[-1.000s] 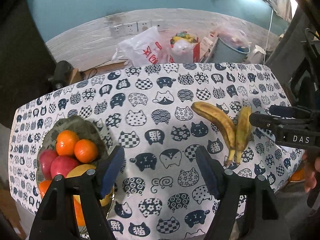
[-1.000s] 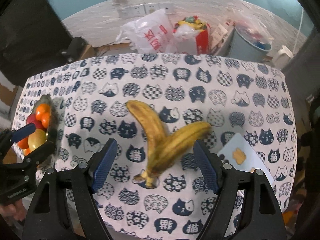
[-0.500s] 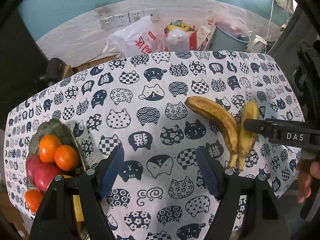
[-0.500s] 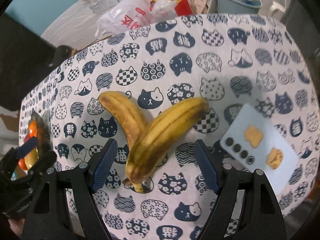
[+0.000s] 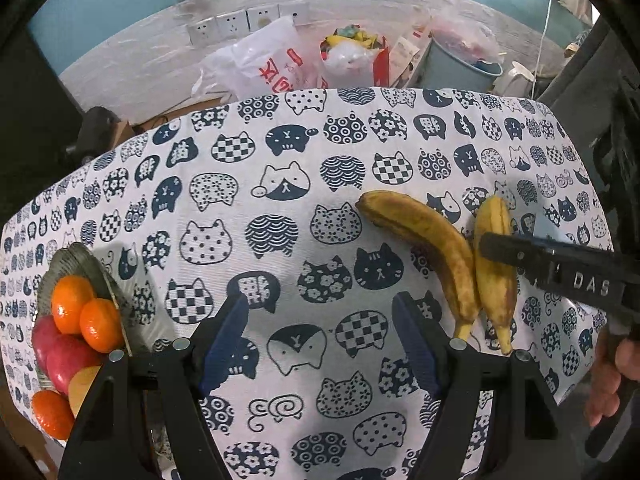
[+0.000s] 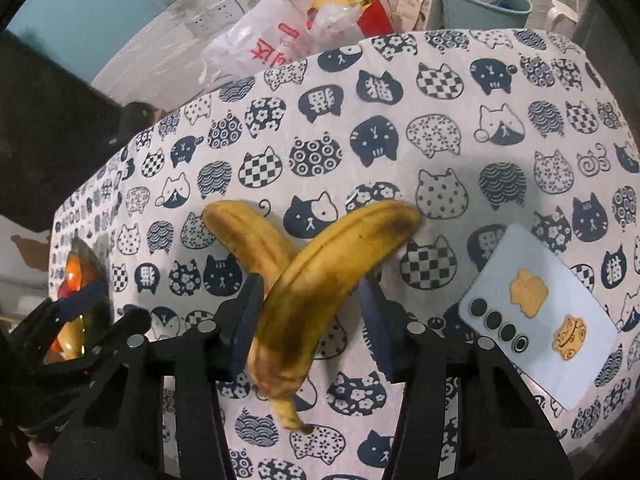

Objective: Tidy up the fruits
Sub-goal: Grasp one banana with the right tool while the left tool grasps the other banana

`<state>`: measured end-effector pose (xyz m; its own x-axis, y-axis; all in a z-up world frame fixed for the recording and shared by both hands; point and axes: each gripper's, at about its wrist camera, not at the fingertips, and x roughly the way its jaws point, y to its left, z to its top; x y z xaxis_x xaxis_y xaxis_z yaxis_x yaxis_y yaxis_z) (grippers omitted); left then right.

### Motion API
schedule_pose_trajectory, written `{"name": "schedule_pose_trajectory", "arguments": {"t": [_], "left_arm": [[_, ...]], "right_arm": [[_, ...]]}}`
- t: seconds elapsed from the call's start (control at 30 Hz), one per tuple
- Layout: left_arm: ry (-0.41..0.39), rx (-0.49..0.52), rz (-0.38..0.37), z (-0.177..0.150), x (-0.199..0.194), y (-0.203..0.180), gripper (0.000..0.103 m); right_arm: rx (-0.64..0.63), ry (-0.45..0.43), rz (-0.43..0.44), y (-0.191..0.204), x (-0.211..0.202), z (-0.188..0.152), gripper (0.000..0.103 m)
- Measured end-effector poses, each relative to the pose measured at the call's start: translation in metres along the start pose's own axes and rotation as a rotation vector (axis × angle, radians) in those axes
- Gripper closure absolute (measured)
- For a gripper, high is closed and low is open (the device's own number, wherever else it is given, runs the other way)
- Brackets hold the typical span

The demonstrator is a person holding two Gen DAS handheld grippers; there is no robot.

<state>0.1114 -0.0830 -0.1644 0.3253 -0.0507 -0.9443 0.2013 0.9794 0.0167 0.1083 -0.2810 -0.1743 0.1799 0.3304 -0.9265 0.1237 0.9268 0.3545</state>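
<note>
Two spotted yellow bananas (image 6: 320,276) lie crossed on the cat-print tablecloth, joined at the stems. My right gripper (image 6: 310,288) is down over them. Its jaws are closing, and the blue pads (image 6: 244,320) touch both sides of the front banana. In the left wrist view one black right finger (image 5: 560,276) crosses the same bananas (image 5: 432,248). My left gripper (image 5: 320,308) hangs open above bare cloth, with nothing between its fingers. A grey bowl (image 5: 80,256) at the left edge holds oranges (image 5: 72,300) and red apples (image 5: 60,356).
A light blue phone (image 6: 536,320) with stickers lies right of the bananas, near the table's edge. Behind the table stand a white plastic bag (image 5: 264,64), a red bag of rubbish (image 5: 352,56) and a grey bin (image 5: 460,68). A hand (image 5: 612,376) shows at the right.
The right gripper has sunk onto the bananas and its jaws have narrowed around the front one. The left gripper has drifted lower and rightward, so the bowl now sits further left in its view.
</note>
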Motion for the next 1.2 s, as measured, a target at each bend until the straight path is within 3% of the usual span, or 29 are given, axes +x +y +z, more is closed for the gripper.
{"name": "schedule_pose_trajectory", "arguments": {"t": [0.23, 0.4, 0.47, 0.83, 0.93, 1.1, 1.2], "left_arm": [[0.016, -0.012, -0.023, 0.006, 0.005, -0.008, 0.027], [0.027, -0.03, -0.042, 0.009, 0.007, -0.01, 0.025], [0.035, -0.046, -0.056, 0.011, 0.009, -0.01, 0.025], [0.084, -0.207, -0.181, 0.027, 0.025, -0.016, 0.022], [0.096, -0.237, -0.203, 0.03, 0.028, -0.02, 0.022], [0.121, -0.268, -0.213, 0.032, 0.038, -0.025, 0.022], [0.127, -0.292, -0.215, 0.033, 0.045, -0.028, 0.022]], "right_arm": [[0.062, 0.052, 0.032, -0.012, 0.015, -0.006, 0.053], [0.056, 0.026, 0.034, -0.014, 0.011, -0.004, 0.063], [0.021, 0.011, 0.002, -0.012, 0.007, -0.003, 0.069], [-0.373, -0.05, -0.327, 0.02, 0.001, -0.002, 0.07], [-0.366, -0.041, -0.316, 0.016, 0.005, -0.002, 0.07], [-0.248, -0.021, -0.198, -0.004, -0.004, 0.005, 0.07], [-0.206, -0.044, -0.188, -0.013, -0.02, 0.007, 0.063]]}}
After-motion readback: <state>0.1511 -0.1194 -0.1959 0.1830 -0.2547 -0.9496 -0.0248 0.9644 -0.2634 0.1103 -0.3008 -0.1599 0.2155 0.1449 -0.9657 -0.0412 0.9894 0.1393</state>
